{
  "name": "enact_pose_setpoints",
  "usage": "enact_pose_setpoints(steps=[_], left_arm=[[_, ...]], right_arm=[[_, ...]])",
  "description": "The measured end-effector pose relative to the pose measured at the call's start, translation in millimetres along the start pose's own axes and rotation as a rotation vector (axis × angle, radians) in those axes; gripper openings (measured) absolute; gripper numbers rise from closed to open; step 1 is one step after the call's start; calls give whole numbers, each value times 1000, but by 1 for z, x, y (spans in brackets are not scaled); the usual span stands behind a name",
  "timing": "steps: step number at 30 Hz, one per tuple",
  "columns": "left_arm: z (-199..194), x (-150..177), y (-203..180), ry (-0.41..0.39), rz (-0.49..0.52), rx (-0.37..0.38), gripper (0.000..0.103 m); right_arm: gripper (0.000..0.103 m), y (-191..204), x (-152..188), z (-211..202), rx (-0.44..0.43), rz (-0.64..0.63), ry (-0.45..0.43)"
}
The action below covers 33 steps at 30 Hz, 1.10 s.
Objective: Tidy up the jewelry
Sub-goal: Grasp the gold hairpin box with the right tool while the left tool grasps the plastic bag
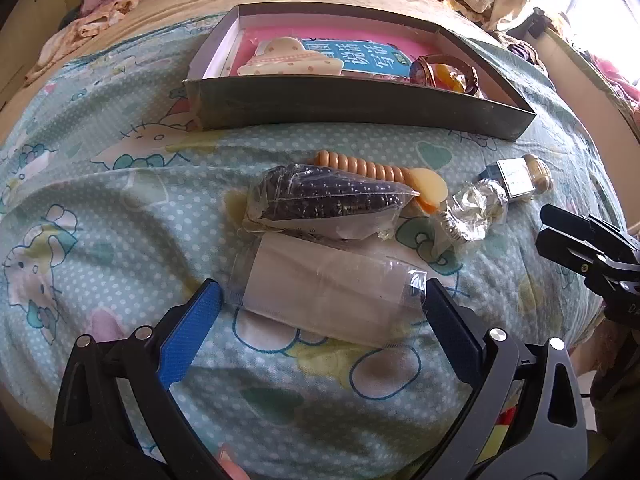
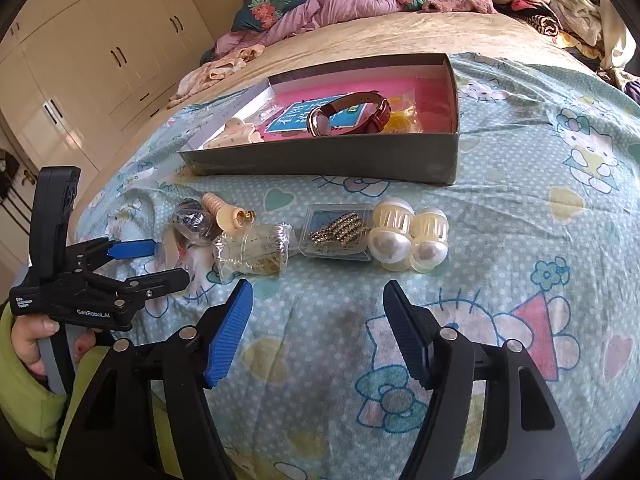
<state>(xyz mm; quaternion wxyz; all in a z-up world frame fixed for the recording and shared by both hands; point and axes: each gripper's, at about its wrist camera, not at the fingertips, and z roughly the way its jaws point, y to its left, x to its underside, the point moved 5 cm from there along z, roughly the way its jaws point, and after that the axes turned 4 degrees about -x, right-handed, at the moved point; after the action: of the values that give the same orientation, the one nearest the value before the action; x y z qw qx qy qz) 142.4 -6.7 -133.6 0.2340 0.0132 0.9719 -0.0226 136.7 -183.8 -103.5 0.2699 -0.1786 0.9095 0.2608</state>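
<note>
A grey box with a pink floor holds a cream hair claw, a brown-strap watch and a yellow item. Before it on the bed lie a bag of dark beads, a tan bead bracelet, a flat clear bag with white card, a crinkled bag with a ring, a clear case of rhinestone clips and two pearl claw clips. My left gripper is open, its fingertips either side of the flat bag. My right gripper is open and empty, just short of the items.
The bed has a Hello Kitty sheet. Piled clothes lie at its far end. White wardrobes stand to the left. A bright window is at the right.
</note>
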Motion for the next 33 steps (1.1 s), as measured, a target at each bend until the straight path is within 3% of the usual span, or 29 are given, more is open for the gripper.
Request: enact_pose_setpoints(steps=[12,18,21,22,33], left_arm=[[8,-5,1,-8,-22,9,93],[9,-4,-7,-19,27,-5,83],[8,-5,-12,-25,53,-2,79],[8,-6,-13,-27,56,-1,79],[-4,-6,-16,-79,60,52,76]], right_arm=[[58,-6,-14,22,30,6,-21],[57,-9,-25,31,35,3,-44],[51,-11,-30,35,25,12,-50],[45,-11,-31,37,16,13,-50],[44,-12,-27,21,-29,41,-75]])
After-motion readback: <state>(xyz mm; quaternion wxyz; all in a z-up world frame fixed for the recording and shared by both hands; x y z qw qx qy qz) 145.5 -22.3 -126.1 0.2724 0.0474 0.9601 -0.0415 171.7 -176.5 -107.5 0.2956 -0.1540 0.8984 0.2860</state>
